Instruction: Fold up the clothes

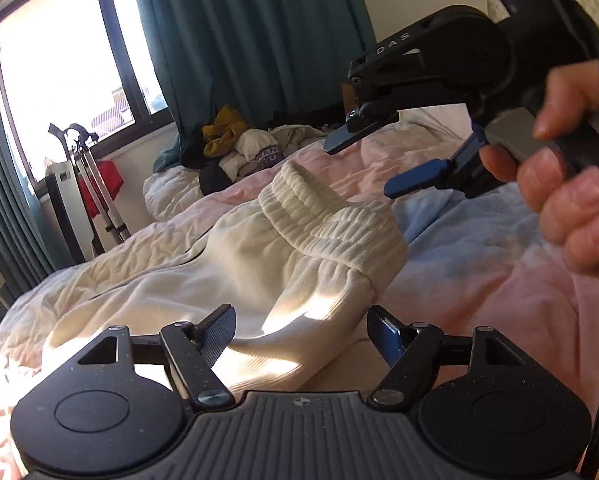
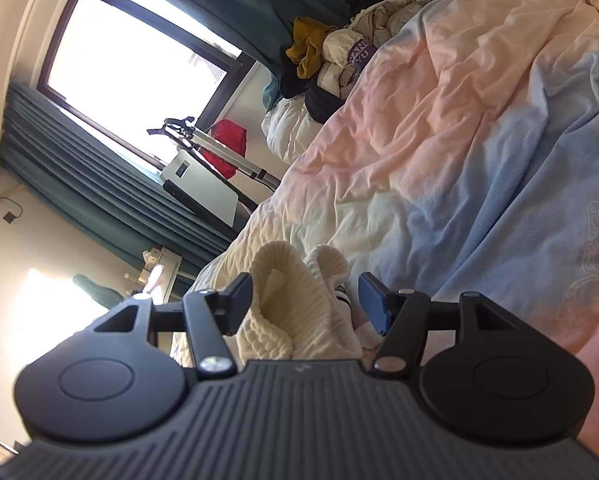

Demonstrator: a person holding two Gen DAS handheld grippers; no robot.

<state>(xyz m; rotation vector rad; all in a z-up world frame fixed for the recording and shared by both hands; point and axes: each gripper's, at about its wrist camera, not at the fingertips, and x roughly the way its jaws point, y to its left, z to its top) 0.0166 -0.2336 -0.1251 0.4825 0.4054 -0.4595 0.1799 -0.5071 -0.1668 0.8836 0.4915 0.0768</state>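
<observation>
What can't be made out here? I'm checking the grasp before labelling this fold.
- Left wrist view: the far end of the cream garment is hidden behind the left tongs.
- Right wrist view: the ribbed cuff's lower end is hidden behind the right tongs.
- Clothes pile: too small to identify items.

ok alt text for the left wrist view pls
A cream ribbed garment lies on a pastel duvet between the open left gripper fingers. The open right gripper, held in a hand, hovers above its waistband.
</observation>
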